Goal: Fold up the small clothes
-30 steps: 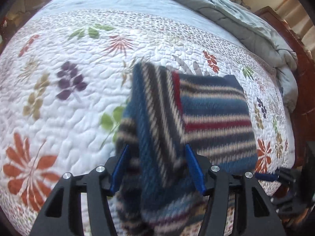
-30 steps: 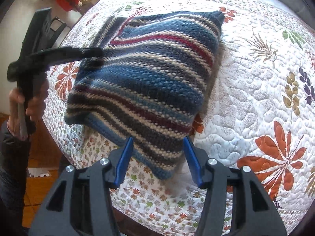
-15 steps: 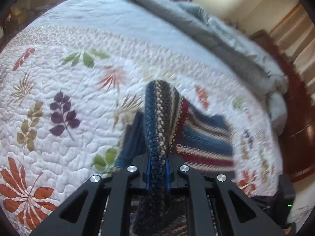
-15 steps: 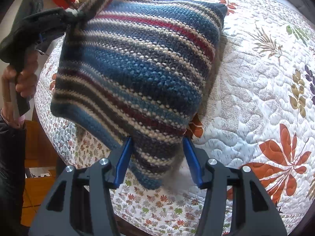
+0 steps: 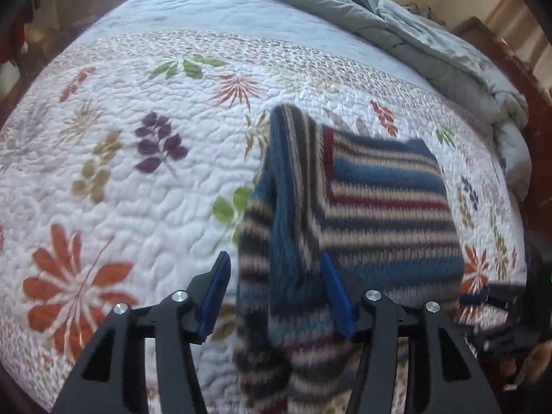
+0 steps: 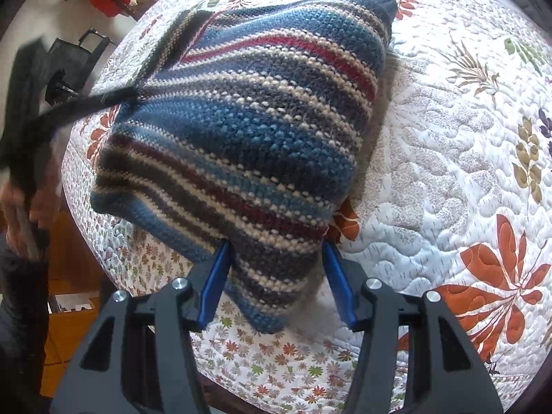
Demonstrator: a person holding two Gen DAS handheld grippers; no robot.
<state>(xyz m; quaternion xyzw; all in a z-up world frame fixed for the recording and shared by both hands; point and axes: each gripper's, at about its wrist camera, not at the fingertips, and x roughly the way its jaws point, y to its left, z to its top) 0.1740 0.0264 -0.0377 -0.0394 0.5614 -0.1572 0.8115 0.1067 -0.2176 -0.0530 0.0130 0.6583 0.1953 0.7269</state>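
One blue, red and cream striped knitted garment (image 6: 248, 145) lies on the floral quilted bed (image 6: 448, 158), between my left gripper (image 5: 274, 296) and right gripper (image 6: 276, 283), both jaws released.

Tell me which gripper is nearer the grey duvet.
Left. The left gripper faces the grey duvet bunched across the bed; the right gripper sees no duvet.

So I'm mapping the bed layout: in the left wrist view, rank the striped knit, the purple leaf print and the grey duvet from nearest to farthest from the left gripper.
1. Striped knit: between the left gripper jaws.
2. Purple leaf print: mid-quilt, left.
3. Grey duvet: bunched along the far edge, right.
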